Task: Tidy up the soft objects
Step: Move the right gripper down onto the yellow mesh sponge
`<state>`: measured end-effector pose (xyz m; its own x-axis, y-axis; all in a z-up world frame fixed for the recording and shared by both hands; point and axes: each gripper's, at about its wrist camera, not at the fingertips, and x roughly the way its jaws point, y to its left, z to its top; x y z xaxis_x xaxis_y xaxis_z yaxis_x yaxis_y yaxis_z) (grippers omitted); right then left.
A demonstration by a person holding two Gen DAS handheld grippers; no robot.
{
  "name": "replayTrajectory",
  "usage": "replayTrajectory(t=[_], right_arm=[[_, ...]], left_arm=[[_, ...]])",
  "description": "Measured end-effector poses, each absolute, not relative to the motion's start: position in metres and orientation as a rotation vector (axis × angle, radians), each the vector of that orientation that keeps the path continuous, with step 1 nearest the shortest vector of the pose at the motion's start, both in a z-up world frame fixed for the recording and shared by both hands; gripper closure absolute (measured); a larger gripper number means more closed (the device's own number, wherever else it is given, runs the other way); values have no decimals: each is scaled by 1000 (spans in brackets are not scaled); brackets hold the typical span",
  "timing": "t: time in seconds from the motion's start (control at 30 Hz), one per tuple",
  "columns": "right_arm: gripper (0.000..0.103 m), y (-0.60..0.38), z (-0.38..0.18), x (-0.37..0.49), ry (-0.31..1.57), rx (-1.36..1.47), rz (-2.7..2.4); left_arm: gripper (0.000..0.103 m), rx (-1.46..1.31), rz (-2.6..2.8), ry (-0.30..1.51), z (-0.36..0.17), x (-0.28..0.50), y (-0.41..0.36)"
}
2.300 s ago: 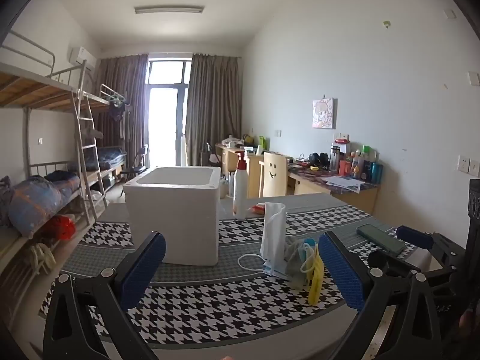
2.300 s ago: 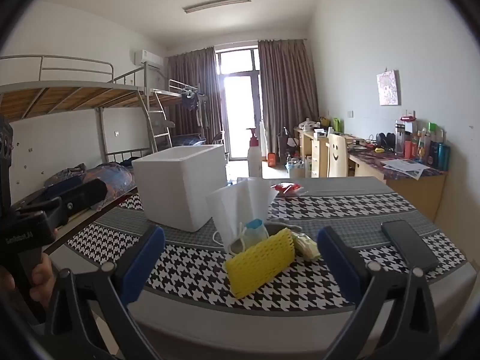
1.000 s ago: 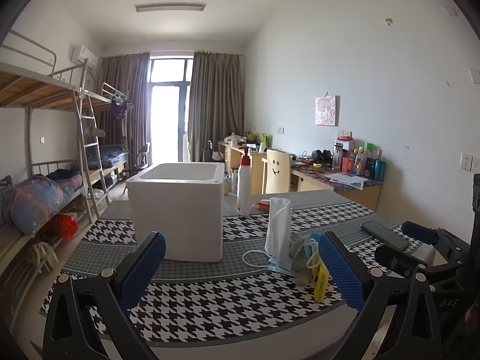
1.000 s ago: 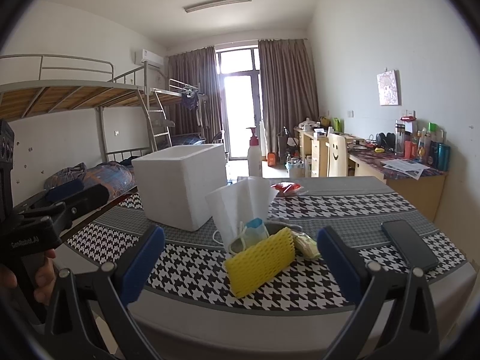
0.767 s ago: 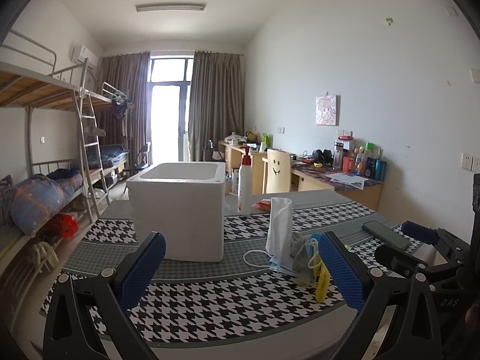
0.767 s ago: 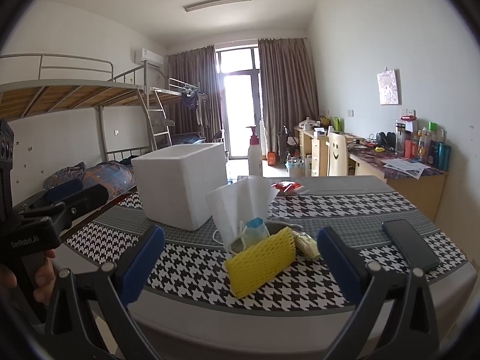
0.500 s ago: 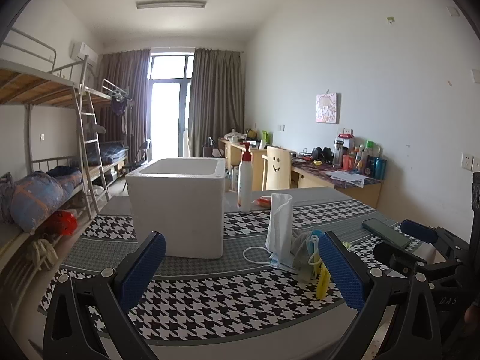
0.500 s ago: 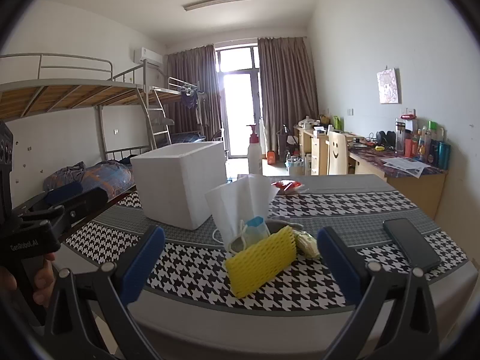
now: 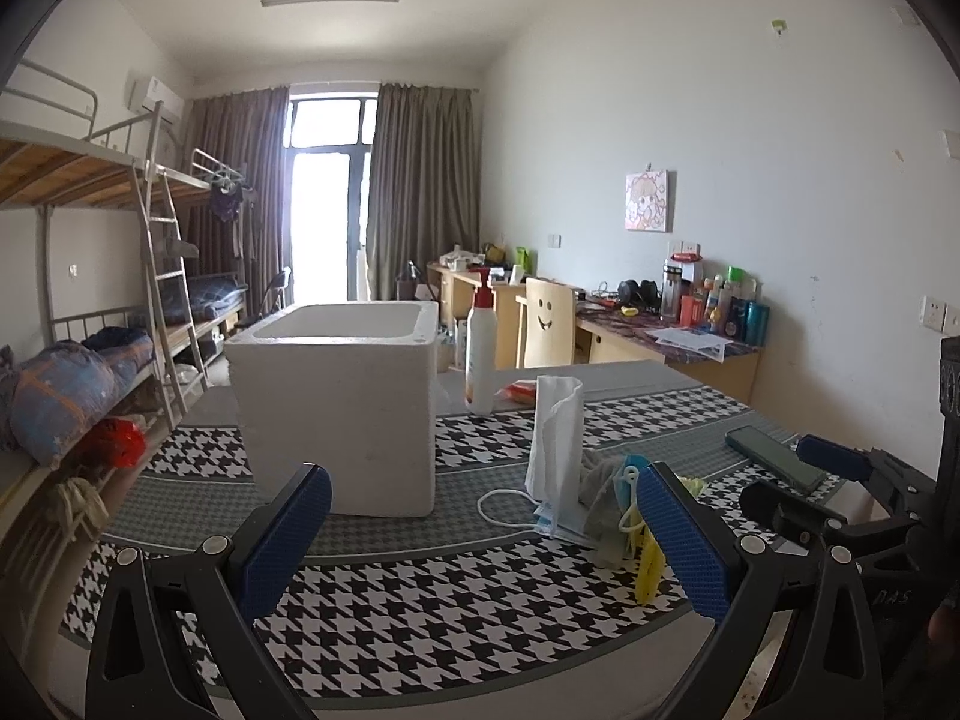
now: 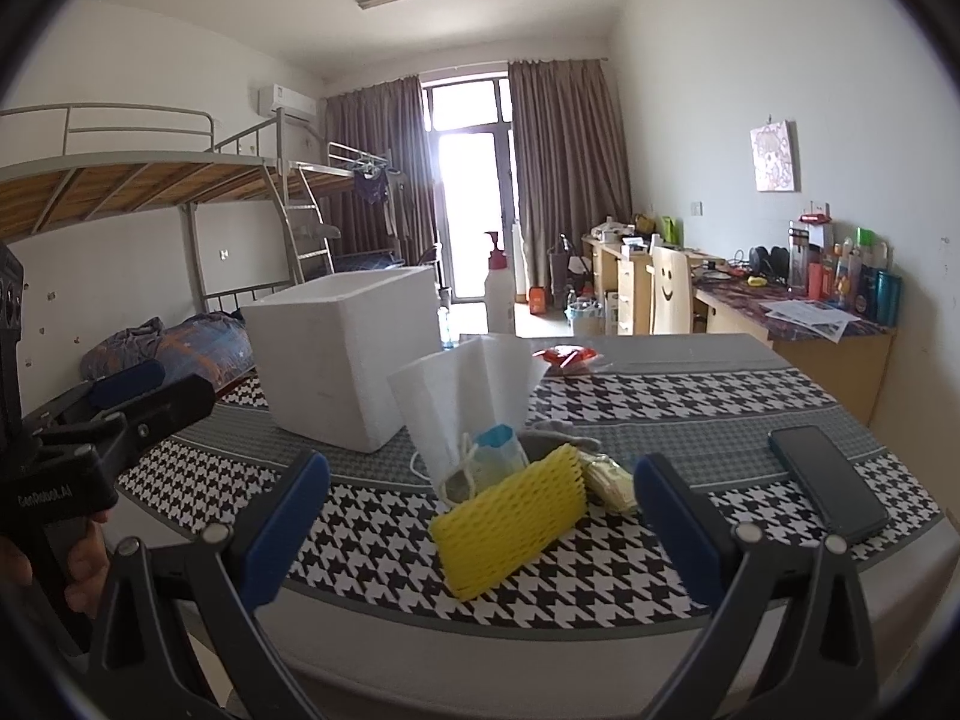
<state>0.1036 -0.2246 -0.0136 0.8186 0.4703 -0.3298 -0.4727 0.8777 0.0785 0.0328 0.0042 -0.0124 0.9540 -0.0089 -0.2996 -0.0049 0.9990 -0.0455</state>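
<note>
Hovering, left gripper (image 9: 483, 531): fingers are spreading wide at the bottom of the left wrist frame, gripping nothing, above the houndstooth table (image 9: 390, 600).
Right gripper (image 10: 480, 516): fingers are gaping wide at the bottom of its frame, holding nothing, just short of the pile.
Soft pile: yellow foam net (image 10: 510, 519), white tissue (image 10: 468, 402), blue face mask (image 9: 555, 525) and grey cloth (image 9: 603, 495) are lying bunched together at the centre of the right wrist frame.
Foam box (image 9: 339, 414): is standing open, left of centre, near the pile.
Phone (image 10: 828, 483): is lying at the right.
</note>
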Motion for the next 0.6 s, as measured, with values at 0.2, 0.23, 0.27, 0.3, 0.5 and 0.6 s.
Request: replayTrajectory(t=[0.2, 0.23, 0.27, 0.3, 0.5, 0.6], right_arm=[[0, -229, -14, 113, 364, -6, 484], [0, -229, -14, 114, 367, -4, 483], [0, -230, -15, 116, 371, -2, 482], [0, -230, -16, 117, 375, -3, 479], [0, -233, -17, 129, 411, 18, 480], [0, -233, -17, 133, 419, 20, 481]], left_arm=[[1, -48, -17, 318, -14, 43, 6], [1, -47, -21, 323, -14, 45, 5], [1, -44, -24, 329, -15, 47, 5], [1, -39, -24, 338, -15, 50, 4], [1, -32, -30, 372, -18, 63, 3], [1, -27, -34, 384, -19, 71, 1]])
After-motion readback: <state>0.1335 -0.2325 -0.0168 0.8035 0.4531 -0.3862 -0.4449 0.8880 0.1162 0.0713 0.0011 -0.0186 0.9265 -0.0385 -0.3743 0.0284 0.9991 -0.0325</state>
